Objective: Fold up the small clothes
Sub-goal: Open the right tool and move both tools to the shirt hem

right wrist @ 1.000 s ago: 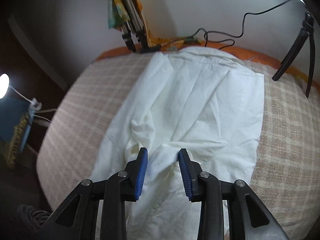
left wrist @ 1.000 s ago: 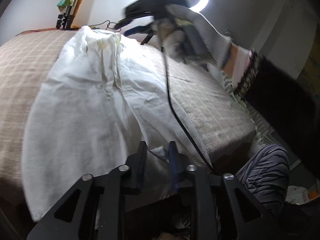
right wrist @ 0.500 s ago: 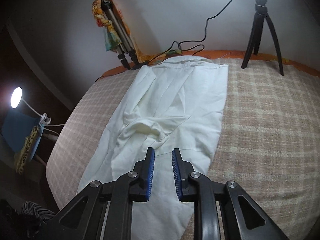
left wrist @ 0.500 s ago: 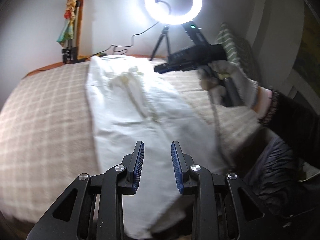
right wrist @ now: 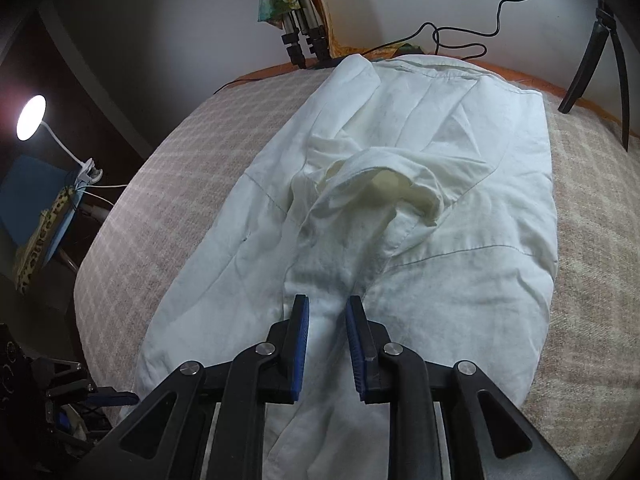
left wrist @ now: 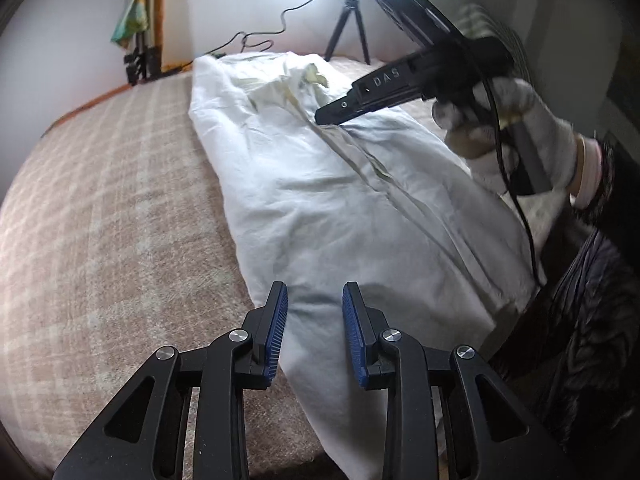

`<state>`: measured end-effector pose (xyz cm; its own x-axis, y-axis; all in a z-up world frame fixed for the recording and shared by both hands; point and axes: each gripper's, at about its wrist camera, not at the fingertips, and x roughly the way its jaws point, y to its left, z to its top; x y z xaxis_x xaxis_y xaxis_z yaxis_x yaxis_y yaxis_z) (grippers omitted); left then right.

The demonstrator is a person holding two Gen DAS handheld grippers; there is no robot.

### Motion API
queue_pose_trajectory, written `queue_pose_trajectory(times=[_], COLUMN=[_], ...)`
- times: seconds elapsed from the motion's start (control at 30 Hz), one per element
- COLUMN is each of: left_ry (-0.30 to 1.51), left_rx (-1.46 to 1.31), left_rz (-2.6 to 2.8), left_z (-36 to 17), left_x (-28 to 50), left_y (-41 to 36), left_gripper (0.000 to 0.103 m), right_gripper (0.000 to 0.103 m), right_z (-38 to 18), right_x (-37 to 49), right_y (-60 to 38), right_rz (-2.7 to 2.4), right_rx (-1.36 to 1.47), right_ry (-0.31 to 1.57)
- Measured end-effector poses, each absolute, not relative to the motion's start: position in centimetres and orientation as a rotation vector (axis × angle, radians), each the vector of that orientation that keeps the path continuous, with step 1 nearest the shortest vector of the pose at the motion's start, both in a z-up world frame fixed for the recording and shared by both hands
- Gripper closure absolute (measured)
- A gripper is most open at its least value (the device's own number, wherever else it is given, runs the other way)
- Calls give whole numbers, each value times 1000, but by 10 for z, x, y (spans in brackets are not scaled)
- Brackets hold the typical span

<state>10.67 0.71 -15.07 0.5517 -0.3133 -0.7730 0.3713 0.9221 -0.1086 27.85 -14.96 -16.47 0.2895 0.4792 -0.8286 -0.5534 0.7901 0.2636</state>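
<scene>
Shifted white shirt (right wrist: 460,208), lengthwise, rumpled, sleeve-over-front.

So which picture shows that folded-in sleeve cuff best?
The right wrist view: the cuff sits mid-frame, its opening facing the camera, on the white shirt. The left wrist view shows only long creases down the shirt; the cuff cannot be made out there.

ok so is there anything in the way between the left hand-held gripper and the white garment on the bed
Nothing visible. The left hand-held gripper hovers open over the near end of the white garment, with only air between them. The right hand-held gripper is over the garment's far part, well clear of that path.
</scene>
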Motion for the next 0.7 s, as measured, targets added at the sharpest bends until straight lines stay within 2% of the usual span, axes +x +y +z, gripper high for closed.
queue_pose_trajectory(times=[0.1, 0.2, 0.27, 0.33, 0.4, 0.7], left_ry=[893, 893, 901, 905, 913, 1034], left_rx=[84, 98, 59, 7, -44, -294], left_rz=[-427, -437, -440, -427, -419, -430], left_z=[-154, -153, -152, -146, -144, -154], left_x=[100, 91, 86, 84, 81, 75], left_y=[9, 10, 17, 26, 34, 63], left_gripper=[75, 73, 66, 62, 59, 58], right_gripper=[82, 75, 69, 69, 68, 68], right_z=[-153, -136, -127, -122, -125, -166], right_x=[267, 246, 228, 208, 191, 147], right_y=[-161, -183, -200, -219, -239, -280], right_rz=[698, 689, 675, 648, 625, 666], right_rx=[-46, -11, 7, 2, 8, 163], right_ry=[1073, 1045, 1034, 1037, 1055, 1203])
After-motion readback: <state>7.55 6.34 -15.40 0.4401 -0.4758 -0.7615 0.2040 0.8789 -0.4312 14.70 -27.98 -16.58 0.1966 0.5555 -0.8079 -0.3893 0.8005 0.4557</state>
